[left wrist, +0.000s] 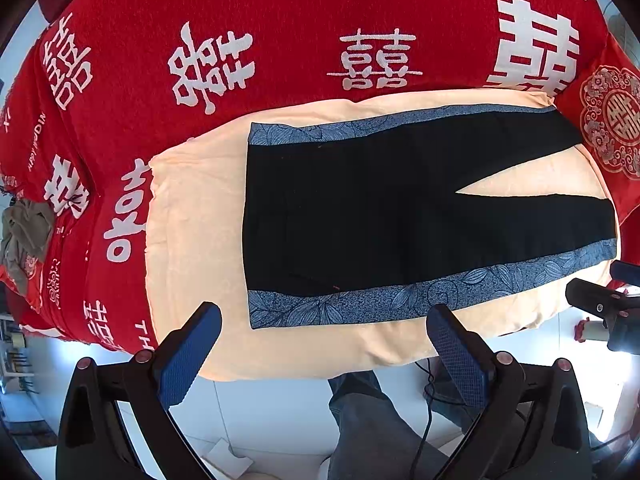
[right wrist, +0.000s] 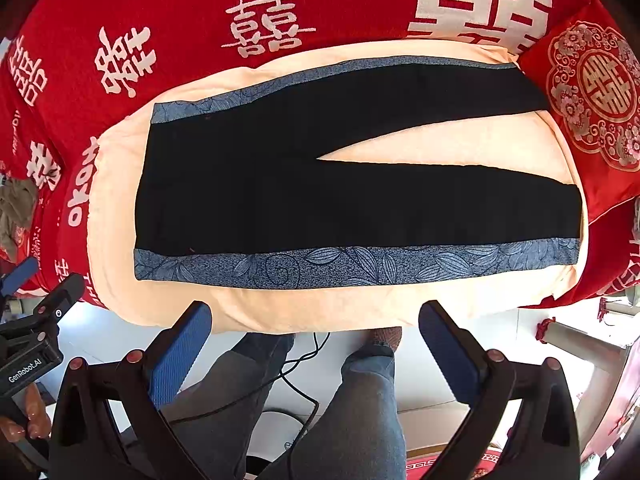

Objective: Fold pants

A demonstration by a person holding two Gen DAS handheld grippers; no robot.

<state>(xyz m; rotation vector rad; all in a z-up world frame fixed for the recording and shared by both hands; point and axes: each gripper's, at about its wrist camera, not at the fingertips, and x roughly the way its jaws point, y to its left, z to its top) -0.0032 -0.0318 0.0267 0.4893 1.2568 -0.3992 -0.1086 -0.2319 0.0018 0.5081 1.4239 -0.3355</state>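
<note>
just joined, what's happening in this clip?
A person holds a handheld gripper in each hand over a bed. Black pants with blue leaf-print side stripes lie flat and unfolded on a peach blanket, waistband to the left, legs spread to the right. The blanket sits on a red bedspread with white characters. The left gripper and right gripper are both open, hovering at the near edge of the bed, touching nothing. No fold has been made yet.
</note>
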